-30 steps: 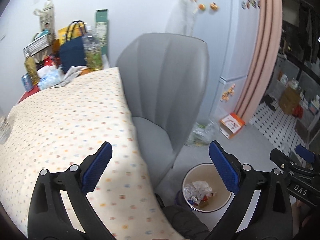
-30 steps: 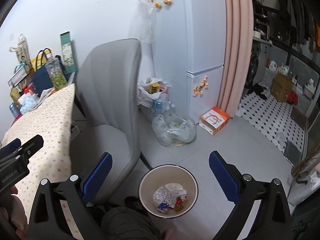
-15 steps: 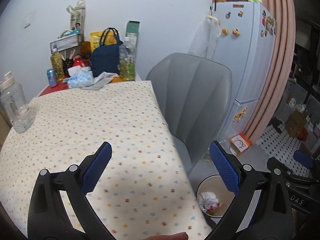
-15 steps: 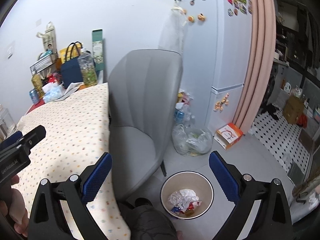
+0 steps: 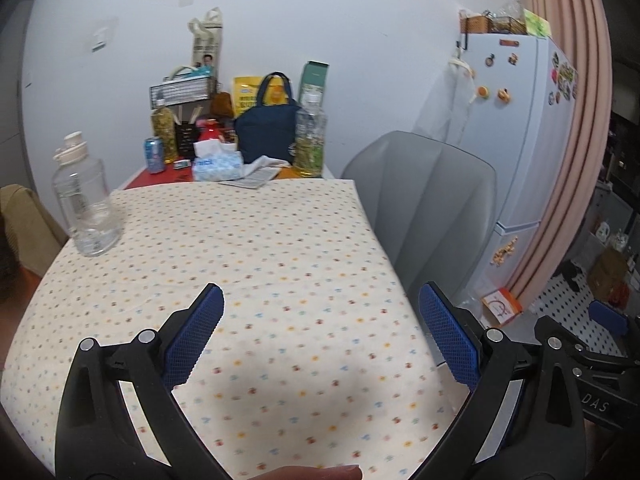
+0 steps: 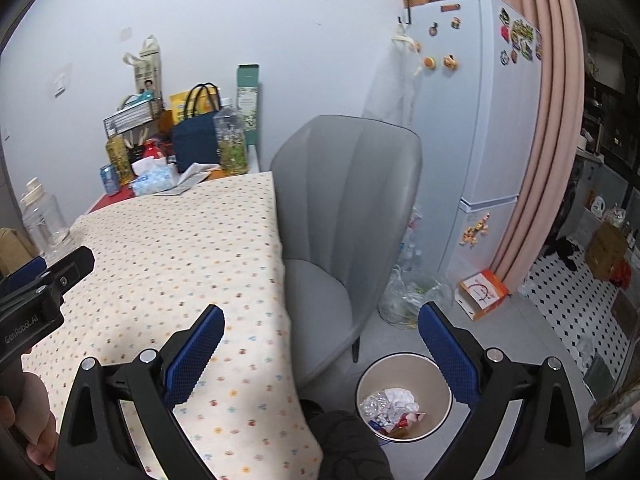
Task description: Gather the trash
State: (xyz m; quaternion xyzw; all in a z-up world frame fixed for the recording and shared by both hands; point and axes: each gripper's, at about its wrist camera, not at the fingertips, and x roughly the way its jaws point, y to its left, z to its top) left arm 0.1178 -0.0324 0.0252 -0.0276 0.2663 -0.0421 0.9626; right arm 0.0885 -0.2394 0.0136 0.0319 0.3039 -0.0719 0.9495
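A round white waste bin (image 6: 403, 394) stands on the grey floor by the table's near right corner, holding crumpled paper and wrappers (image 6: 390, 406). My right gripper (image 6: 320, 356) hangs open over the table edge and the bin, nothing between its blue pads. In the left wrist view my left gripper (image 5: 320, 340) is open above the dotted tablecloth (image 5: 240, 264), empty. The bin is hidden in that view. The left gripper's body shows at the left edge of the right wrist view, held by a hand (image 6: 28, 420).
A grey chair (image 6: 348, 216) stands at the table's right side. A clear plastic bottle (image 5: 86, 204) stands left on the table. Bottles, a can, tissues (image 5: 218, 162) and a navy bag (image 5: 268, 128) crowd the far end. A fridge (image 6: 472, 128), plastic bags (image 6: 408, 292) and a box (image 6: 482, 294) lie beyond.
Both grippers have tilted up and swung left, from the floor and bin toward the table. The bin has left the left wrist view; the far clutter and clear bottle came into view.
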